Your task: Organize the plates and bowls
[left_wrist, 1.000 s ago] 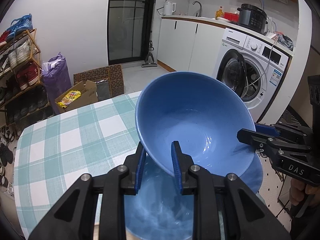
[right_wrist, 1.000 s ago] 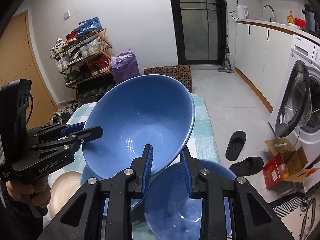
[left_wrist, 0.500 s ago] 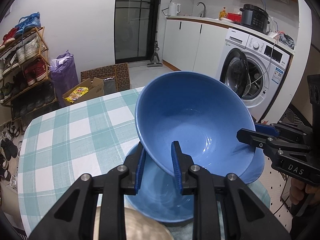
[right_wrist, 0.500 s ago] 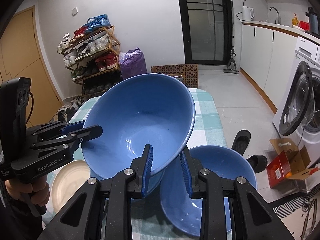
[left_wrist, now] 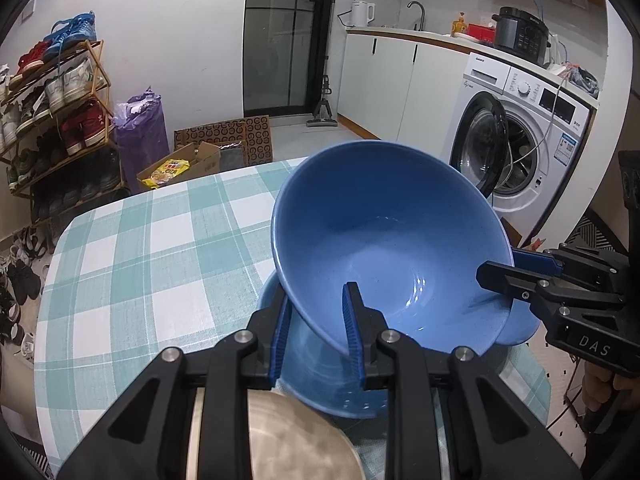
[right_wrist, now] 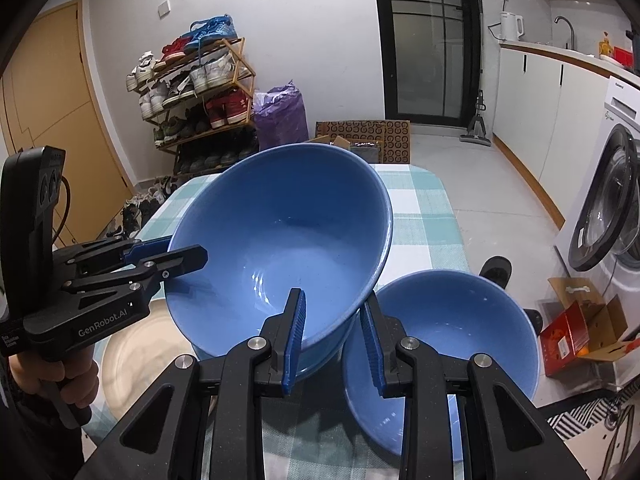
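- The large glossy blue ceramic bowl (left_wrist: 384,240) is carried tilted above the table with the teal-and-white checked cloth (left_wrist: 152,248), its opening turned toward both cameras.
- The left gripper (left_wrist: 316,332), black with blue ribbed pads, is pinched onto the bowl's near rim: one finger lies inside the bowl, the other outside against its wall.
- The right gripper (right_wrist: 332,332) clamps the rim on the opposite side in the same way, one pad inside, one outside.
- In the left wrist view, the right gripper enters from the right edge and meets the bowl's rim there; part of the person's hand (left_wrist: 600,388) shows on its handle.
- A second blue bowl (left_wrist: 320,372) stands on the cloth directly below the carried bowl; whether the two touch cannot be told.
- A third blue bowl (right_wrist: 444,356) stands on the table just right of the carried one in the right wrist view.
- A cream round plate (right_wrist: 140,356) lies on the cloth beside the lower bowl, partly hidden by the left gripper.
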Tool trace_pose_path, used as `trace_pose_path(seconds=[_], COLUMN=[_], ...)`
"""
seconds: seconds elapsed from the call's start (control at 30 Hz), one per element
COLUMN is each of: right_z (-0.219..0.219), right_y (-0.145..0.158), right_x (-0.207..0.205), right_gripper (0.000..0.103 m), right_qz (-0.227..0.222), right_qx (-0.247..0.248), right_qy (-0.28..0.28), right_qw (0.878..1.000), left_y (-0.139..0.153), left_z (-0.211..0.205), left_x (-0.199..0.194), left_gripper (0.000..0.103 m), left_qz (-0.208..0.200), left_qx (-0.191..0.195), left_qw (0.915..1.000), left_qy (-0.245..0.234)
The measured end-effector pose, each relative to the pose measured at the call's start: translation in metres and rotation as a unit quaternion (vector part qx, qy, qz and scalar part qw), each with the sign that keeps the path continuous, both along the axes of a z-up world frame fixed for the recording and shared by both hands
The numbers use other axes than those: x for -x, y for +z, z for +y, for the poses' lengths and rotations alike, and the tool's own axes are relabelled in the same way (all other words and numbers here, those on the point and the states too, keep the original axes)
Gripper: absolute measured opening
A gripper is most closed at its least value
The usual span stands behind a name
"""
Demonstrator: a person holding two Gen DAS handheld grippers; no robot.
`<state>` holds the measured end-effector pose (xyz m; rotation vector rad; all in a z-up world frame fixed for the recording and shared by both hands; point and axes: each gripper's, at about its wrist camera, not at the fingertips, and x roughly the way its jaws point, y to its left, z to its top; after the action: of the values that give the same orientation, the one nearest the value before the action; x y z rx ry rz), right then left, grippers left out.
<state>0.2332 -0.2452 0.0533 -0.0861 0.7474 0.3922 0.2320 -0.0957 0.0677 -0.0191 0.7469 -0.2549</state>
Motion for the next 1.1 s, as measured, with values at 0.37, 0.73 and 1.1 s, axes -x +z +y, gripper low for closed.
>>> trace_pose_path(seconds=[0.37, 0.73, 1.1], right_z=[0.013, 0.019, 0.021], right_y=[-0.016, -0.035, -0.048], right_x=[-0.009, -0.012, -0.015], right_gripper=[0.028, 0.028, 0.028], right_qz=[0.013, 0.026, 0.036], right_qx=[0.006, 0.017, 0.028], right_qy=[0.008, 0.012, 0.011], right_qw=[1.000, 0.999, 0.999], left_y=[-0.015, -0.031, -0.040], left_z=[0.010, 0.011, 0.008], left_x=[0.001, 0.000, -0.001], left_gripper=[0.024, 0.024, 0.024], left_qz=[0.011, 0.025, 0.037], left_qx=[-0.003, -0.008, -0.015], left_qw=[0.9999, 0.9996, 0.9991], left_qy=[0.011, 0.014, 0.013])
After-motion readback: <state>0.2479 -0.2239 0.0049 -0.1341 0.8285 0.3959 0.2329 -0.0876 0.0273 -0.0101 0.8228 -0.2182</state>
